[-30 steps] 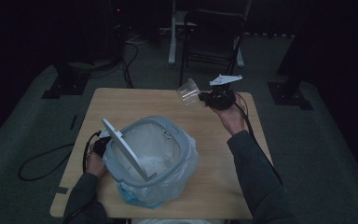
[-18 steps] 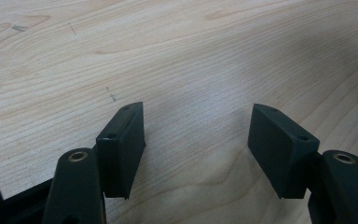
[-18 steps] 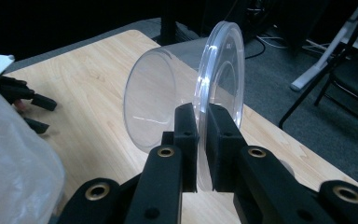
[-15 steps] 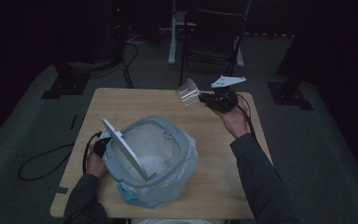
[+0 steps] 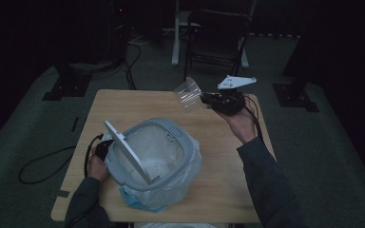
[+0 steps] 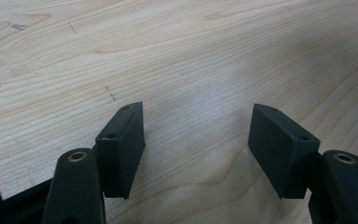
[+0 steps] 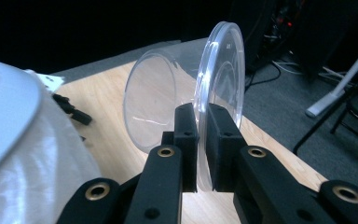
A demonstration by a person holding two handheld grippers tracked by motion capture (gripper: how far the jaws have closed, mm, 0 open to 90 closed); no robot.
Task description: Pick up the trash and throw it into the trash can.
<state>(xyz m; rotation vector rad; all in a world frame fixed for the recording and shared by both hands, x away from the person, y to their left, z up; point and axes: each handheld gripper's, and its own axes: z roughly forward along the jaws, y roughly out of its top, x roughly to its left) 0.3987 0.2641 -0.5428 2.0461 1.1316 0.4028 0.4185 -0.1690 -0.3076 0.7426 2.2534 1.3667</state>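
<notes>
My right gripper [image 5: 205, 99] is shut on the wall of a clear plastic cup [image 5: 188, 92], held in the air over the table's far right part. In the right gripper view the pads pinch the cup [image 7: 151, 102] just below its rim, and the cup lies on its side with its mouth to the right. A grey bin [image 5: 188, 142] lined with a white plastic bag [image 5: 180, 175] stands at the table's middle, its lid [image 5: 123, 149] raised. My left gripper [image 5: 100, 149] rests at the bin's left side. Its jaws [image 6: 198, 116] have just been opening and stand open over bare wood, nothing between them.
The wooden table [image 5: 138, 102] has bare room behind the bin and to its right. A black cable [image 5: 43, 166] trails off the left edge onto the floor. A dark chair [image 5: 218, 42] and stand bases stand on the floor beyond the table.
My right gripper with the cup has shifted slightly up and to the right. The left hand, the bin and its lid have stayed put.
</notes>
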